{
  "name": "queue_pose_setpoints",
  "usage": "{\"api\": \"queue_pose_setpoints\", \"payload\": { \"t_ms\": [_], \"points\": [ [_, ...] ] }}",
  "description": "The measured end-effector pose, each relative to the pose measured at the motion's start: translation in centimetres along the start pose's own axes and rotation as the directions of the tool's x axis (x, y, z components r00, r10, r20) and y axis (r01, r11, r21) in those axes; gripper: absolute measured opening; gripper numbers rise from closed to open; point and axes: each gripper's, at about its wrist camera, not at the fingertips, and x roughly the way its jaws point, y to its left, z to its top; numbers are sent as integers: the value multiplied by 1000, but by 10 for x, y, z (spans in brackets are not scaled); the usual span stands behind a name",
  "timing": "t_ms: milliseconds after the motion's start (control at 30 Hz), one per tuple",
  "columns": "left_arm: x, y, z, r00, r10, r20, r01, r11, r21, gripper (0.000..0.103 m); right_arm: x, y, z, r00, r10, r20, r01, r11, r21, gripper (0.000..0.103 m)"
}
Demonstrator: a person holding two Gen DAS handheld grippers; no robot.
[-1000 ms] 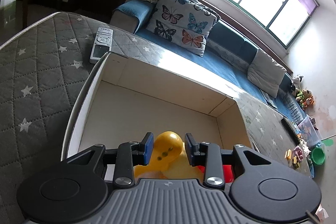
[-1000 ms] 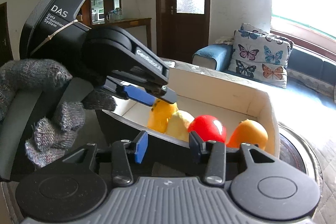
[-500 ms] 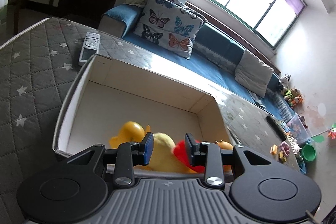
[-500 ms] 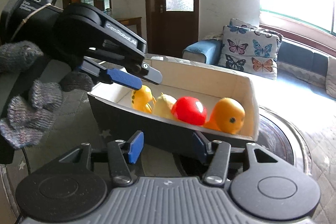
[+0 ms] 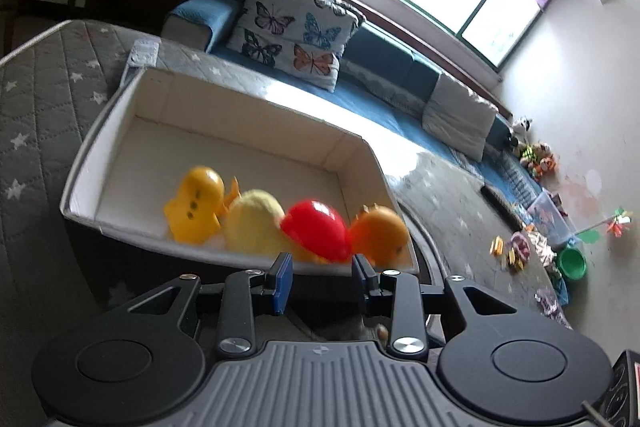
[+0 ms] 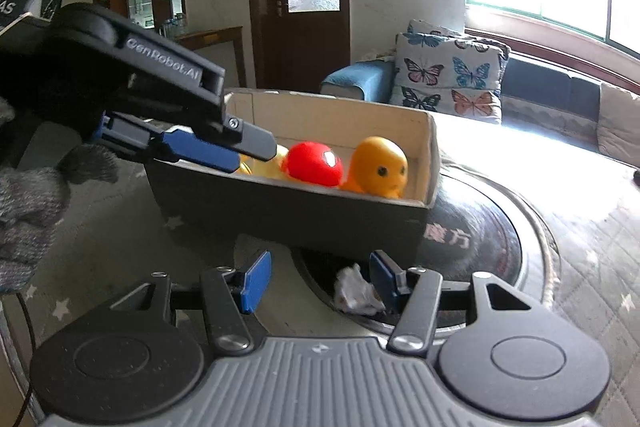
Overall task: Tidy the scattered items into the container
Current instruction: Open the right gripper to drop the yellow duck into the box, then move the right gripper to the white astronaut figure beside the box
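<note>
Box [image 6: 288, 215] runs lengthwise left-right (four toys inside); both hand-held grippers, left [image 5: 322, 277] and right [image 6: 318, 281], spread.

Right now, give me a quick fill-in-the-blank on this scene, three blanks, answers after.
1. The box holds ____ toys in a row.
2. Between the pale yellow toy and the orange toy sits the ____ one.
3. Between the open right gripper fingers, outside the box, lies a crumpled ____ scrap.

Answers: four; red; white
</note>
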Motion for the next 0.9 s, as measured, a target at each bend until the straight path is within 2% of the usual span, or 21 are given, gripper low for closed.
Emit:
{"api": "queue_pose_setpoints", "payload": {
  "t_ms": [300,900],
  "points": [
    [19,-9,-21,997,0,-76,1,1000,17,35,-5,-9,-14,999,-24,-26,24,999,25,56],
    [46,-18,-33,990,14,-142,-12,1000,14,35,9,-18,-24,997,-35,-71,40,997,70,56]
  ]
}}
